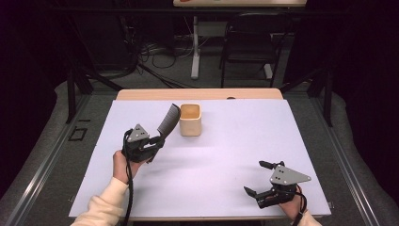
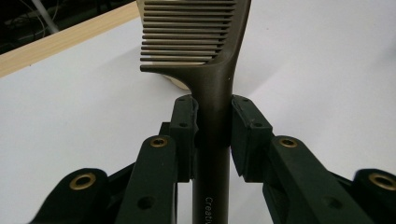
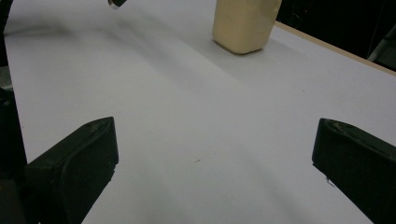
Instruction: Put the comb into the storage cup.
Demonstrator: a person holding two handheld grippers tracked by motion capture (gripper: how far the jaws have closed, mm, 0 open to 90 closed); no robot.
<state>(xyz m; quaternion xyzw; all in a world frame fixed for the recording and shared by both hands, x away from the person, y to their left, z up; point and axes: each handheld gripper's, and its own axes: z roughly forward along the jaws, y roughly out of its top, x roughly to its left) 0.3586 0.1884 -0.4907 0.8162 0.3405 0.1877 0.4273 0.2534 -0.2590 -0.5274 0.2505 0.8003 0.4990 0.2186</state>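
Observation:
My left gripper (image 1: 157, 141) is shut on the handle of a dark brown comb (image 1: 168, 119), held above the white table cover left of centre. The comb's toothed end points up and away toward a cream square cup (image 1: 190, 120) standing just right of it. In the left gripper view both pads press the comb (image 2: 212, 84) handle, with the teeth spread at the top. My right gripper (image 1: 258, 178) sits low near the table's front right edge, jaws wide apart and nothing between them. The cup (image 3: 245, 23) stands far ahead in the right gripper view.
A white sheet (image 1: 226, 160) covers the table, with a strip of bare wood (image 1: 197, 94) along its far edge. Beyond the table stand a black chair (image 1: 249, 42) and a white post (image 1: 195, 47) amid floor cables. Metal rails run along both sides.

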